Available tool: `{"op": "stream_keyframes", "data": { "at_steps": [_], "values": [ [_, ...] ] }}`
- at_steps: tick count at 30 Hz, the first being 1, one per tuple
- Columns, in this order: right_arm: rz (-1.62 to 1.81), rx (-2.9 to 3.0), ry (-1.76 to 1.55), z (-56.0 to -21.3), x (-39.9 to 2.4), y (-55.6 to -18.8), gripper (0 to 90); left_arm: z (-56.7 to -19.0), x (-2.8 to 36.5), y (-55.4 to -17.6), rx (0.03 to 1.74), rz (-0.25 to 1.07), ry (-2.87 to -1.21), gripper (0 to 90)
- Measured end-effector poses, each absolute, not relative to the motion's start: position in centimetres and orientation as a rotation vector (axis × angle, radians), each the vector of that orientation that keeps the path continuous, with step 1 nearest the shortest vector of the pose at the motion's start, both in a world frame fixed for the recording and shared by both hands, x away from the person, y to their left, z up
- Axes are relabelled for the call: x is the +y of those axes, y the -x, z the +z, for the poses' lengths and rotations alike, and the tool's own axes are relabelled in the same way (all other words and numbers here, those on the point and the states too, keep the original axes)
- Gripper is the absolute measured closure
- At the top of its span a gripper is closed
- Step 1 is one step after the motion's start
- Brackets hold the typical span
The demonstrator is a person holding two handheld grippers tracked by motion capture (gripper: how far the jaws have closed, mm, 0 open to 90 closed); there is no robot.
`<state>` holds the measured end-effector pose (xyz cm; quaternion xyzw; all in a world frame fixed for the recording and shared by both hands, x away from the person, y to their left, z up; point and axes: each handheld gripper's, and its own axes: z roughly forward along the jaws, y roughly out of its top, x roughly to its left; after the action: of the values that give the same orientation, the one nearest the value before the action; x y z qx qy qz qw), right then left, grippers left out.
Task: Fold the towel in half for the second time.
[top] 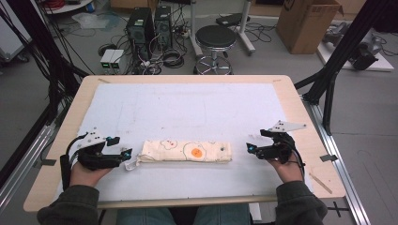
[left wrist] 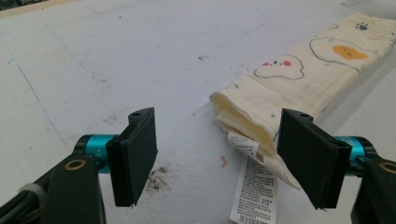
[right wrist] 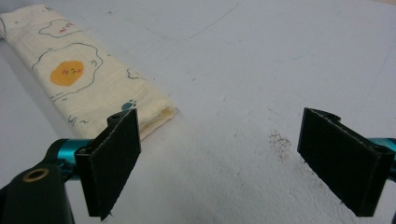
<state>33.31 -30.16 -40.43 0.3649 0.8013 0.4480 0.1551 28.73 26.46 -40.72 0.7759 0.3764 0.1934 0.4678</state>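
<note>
Down at the near edge of the high view you've got the person's jeans and two dark sleeves coming in, one hand on each tool. The left gripper (top: pixel 123 156) sits at the left end of the folded cloth (top: pixel 187 151), and its jaws are spread wide with nothing pinched between them. In the left gripper view the left gripper (left wrist: pixel 217 158) straddles that end of the cloth (left wrist: pixel 299 77). The right-hand pad looks like it's right up against the cloth's corner, though I can't really tell if it's touching or just in front of it. A white care label (left wrist: pixel 253 186) with printed text and a barcode sticks out from that end and lies flat on the mat.

The right gripper (top: pixel 249 148) is just off the other end of the cloth, with a small gap, and its jaws are also wide apart and empty. In the right gripper view the right gripper (right wrist: pixel 219 161) has the cloth's end (right wrist: pixel 88 79) behind its left-hand pad, and there's a brownish smudge (right wrist: pixel 279 138) on the mat between the pads.

The cloth itself is cream with little cartoon prints, including an orange blob, folded into a long strip lying crosswise on the white mat (top: pixel 187 108), which covers most of the wooden table (top: pixel 300 105).

Past the table: a black round stool (top: pixel 215 37), two computer towers (top: pixel 149 26) with a mess of cables, and a cardboard box (top: pixel 307 23) on the floor.
</note>
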Motion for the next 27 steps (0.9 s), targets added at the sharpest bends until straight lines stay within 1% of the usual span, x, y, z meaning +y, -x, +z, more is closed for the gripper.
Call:
{"op": "stream_keyframes", "data": {
  "at_steps": [16,27],
  "values": [
    [1.278,2.264,-1.065,-41.3,-31.7,-31.1,12.7,-41.1,26.8,-26.9,0.927,0.481,-1.905,28.9],
    [1.276,2.253,-1.069,-41.8,-32.0,-30.4,12.7,-41.4,27.1,-26.2,0.917,0.489,-1.901,28.6]
  ]
}}
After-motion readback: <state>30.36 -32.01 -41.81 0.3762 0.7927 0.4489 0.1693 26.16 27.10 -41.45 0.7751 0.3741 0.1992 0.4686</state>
